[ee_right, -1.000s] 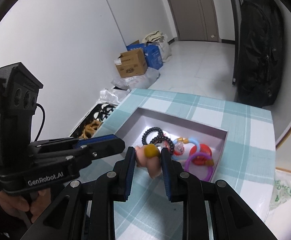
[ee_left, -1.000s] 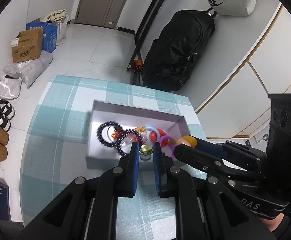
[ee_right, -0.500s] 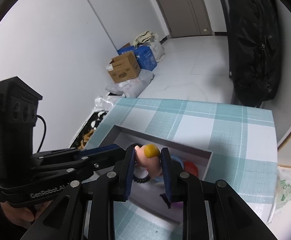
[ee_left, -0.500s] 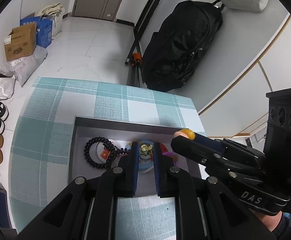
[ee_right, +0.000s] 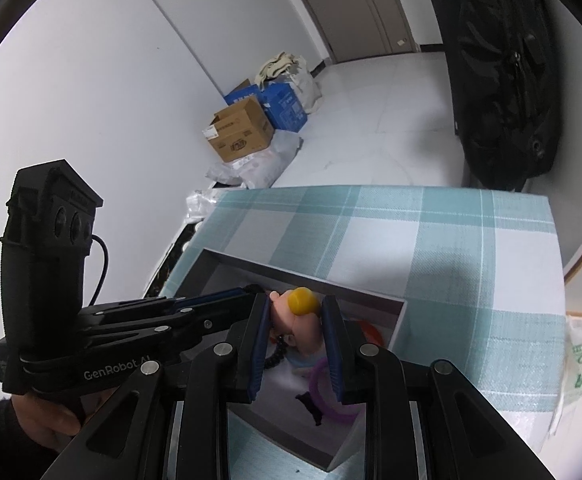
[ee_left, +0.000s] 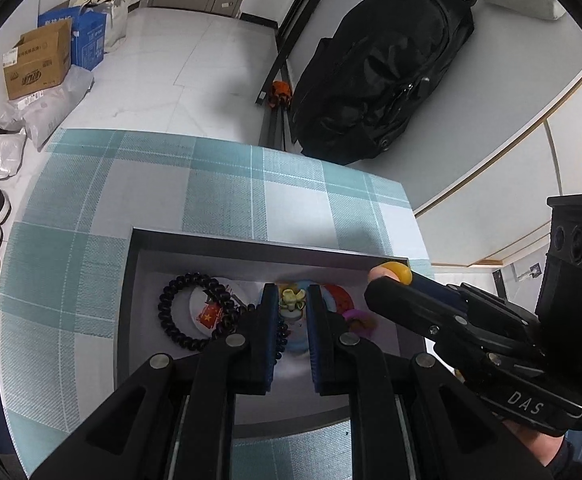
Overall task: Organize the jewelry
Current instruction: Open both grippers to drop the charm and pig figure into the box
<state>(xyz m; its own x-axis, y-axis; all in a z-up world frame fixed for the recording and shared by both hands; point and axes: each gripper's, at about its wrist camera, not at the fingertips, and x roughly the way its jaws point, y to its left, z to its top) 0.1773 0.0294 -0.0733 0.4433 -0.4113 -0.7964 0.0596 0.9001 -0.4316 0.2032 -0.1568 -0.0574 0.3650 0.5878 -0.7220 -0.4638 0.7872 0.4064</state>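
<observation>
Two grippers hang over the near half of a shallow grey tray (ee_left: 227, 240) on a teal-and-white checked cloth (ee_left: 71, 264). The left gripper (ee_left: 291, 300) is clamped on a small pale-green flower charm (ee_left: 292, 299), pinched between its blue pads above the tray floor. The right gripper (ee_right: 295, 312) is clamped on a small pink figure with a yellow ball (ee_right: 302, 301) on top; in the left view it hangs close to the tray's right far corner.

Inside the tray, left of the left gripper, lies a dark beaded bracelet (ee_left: 179, 312) around a round badge with a red flag (ee_left: 210, 312). A red ring (ee_left: 341, 300) and a purple ring (ee_right: 331, 396) lie to the right, crowded under the two tools. The tray floor to the left of the bracelet is bare up to the left wall.

Beyond the tray's far wall, the cloth runs bare to the table's far edge, and its right-hand strip is bare too. Past that edge, white tiled floor opens out, with a black bag (ee_left: 383, 72) leaning at the wall on the right, and a cardboard box (ee_left: 37, 64) and a blue box (ee_left: 87, 38) on the left.
</observation>
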